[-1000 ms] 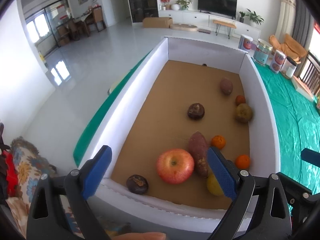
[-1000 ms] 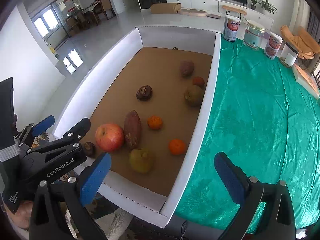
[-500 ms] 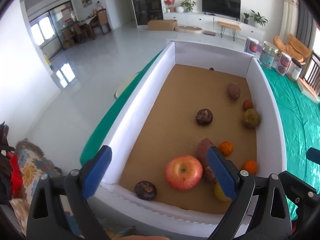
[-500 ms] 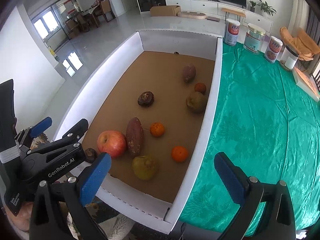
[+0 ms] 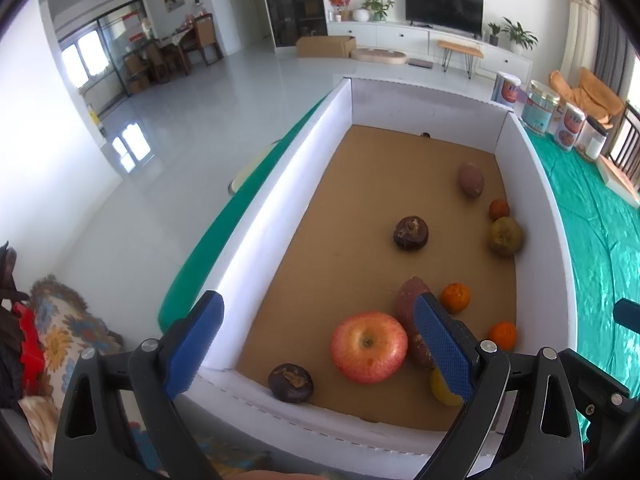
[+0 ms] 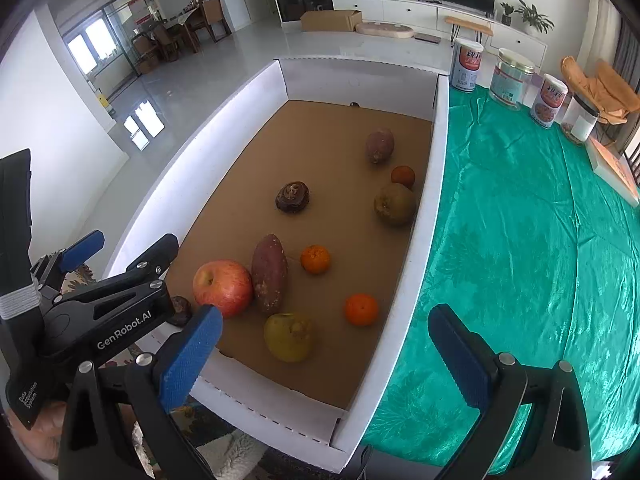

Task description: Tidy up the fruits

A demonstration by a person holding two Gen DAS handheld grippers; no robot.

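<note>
A white-walled cardboard box [image 5: 276,216] [image 6: 424,224] holds the fruit. Near its front lie a red apple [image 5: 369,347] [image 6: 222,287], a sweet potato [image 6: 269,273] [image 5: 412,304], a yellow-green pear [image 6: 289,336] and a dark round fruit [image 5: 291,382]. Three small oranges [image 6: 361,309] [image 6: 315,258] [image 6: 403,175], a brown pear [image 6: 394,204], another dark fruit [image 6: 292,197] and a second sweet potato [image 6: 380,145] lie farther in. My left gripper [image 5: 316,344] hangs open above the box's near edge, holding nothing. My right gripper [image 6: 324,354] is open over the near right corner.
A green cloth [image 6: 540,248] covers the table to the right of the box. Several tins and jars [image 6: 512,78] stand at its far end, with a flat box [image 6: 614,172] at the right edge. The floor drops away to the left.
Both grippers have drawn back and risen a little, so the box sits farther in and more of its near wall shows. The fruits have not moved.
</note>
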